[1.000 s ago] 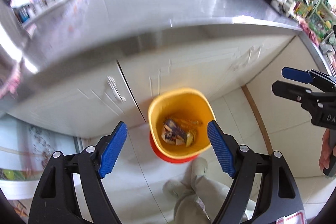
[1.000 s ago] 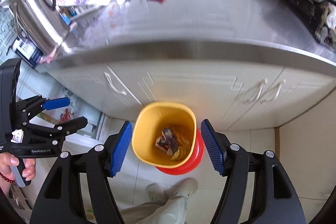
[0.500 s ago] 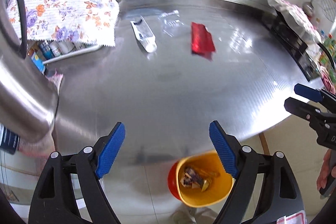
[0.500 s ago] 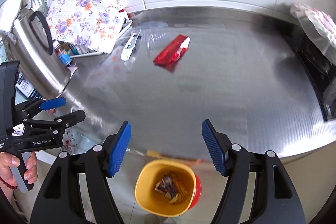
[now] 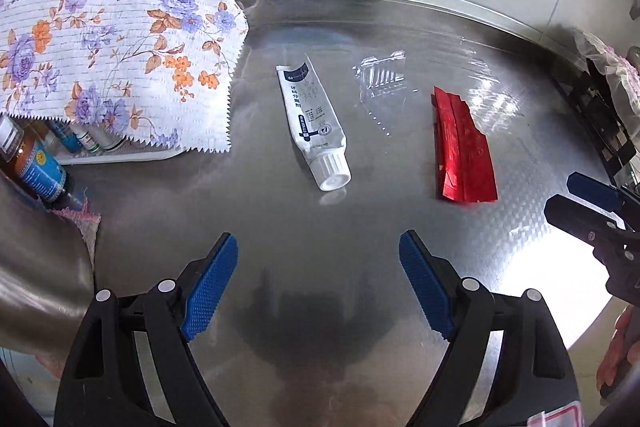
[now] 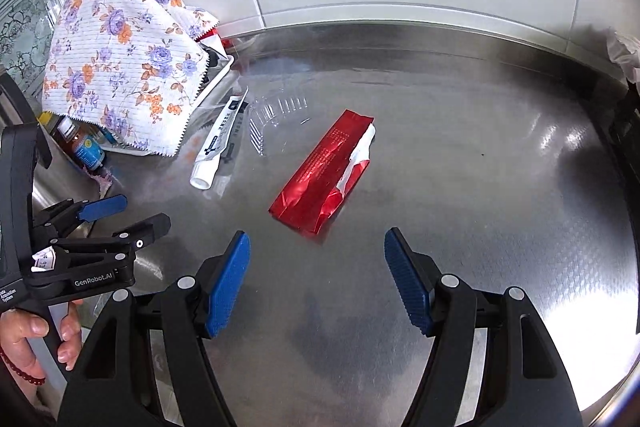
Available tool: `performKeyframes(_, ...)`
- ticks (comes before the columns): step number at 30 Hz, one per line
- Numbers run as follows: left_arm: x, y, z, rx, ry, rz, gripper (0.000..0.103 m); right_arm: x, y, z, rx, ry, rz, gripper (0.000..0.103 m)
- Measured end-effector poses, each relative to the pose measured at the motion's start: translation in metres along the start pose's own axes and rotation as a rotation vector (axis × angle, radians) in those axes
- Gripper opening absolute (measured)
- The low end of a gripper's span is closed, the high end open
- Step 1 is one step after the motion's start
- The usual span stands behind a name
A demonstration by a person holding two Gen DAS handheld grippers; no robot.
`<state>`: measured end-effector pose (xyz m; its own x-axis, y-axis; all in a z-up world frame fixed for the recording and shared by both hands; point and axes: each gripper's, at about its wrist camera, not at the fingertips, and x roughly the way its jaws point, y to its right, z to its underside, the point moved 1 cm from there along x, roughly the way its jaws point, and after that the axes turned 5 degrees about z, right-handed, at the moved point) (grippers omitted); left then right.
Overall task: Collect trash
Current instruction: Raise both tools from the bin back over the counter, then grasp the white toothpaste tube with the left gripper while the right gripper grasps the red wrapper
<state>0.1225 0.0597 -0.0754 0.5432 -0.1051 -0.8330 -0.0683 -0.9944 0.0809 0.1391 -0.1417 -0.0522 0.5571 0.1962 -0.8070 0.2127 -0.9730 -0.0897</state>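
**Hovering over steel bench, both grippers empty**

Left gripper [image 5: 318, 281]: fingers [image 5: 210, 289] spread wide, nothing btwn them, only bare bench [image 5: 360, 227] underneath. Right gripper [image 6: 316, 281]: fingers [image 6: 228, 283] also well apart, a bit narrower than left, nothing held. Neither touches any trash.

Trash on bench, 3 items:
- White toothpaste tube [image 5: 314, 125], lying flat, cap end toward the camera, crimped end toward the wall. Ahead of left gripper, slightly left of ctr.
- Clear plastic blister tray [image 5: 380, 77], just right of the tube's far end, nearer the wall. Hard to make out, mostly glare.
- Red foil wrapper [image 6: 322, 173], flat, torn w/ white inner showing at its far end. Directly ahead of right gripper, near its fingers but not btwn them. In left view same wrapper [image 5: 462, 151] sits right of the tube, apart from it.

Other stuff: floral cloth [image 5: 108, 27] draped over a white tray w/ small bottles [image 5: 36, 163], far left, beside the tube but not touching. Person's hand [image 6: 28, 331] on left gripper's handle, seen in right view. Right gripper's tips poke in at right edge of left view.
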Motion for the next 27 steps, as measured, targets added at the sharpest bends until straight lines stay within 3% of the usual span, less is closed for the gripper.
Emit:
performKeyframes(11,0.033,0.000,-0.027,0.002,-0.021,-0.011,0.083,0.038,0.002,-0.022,0.008,-0.041,-0.016,0.070)
performKeyframes(27,0.069,0.004,-0.045,0.013,-0.047,-0.028,0.083,0.078,0.003,-0.021,0.045,-0.105,-0.019,0.070)
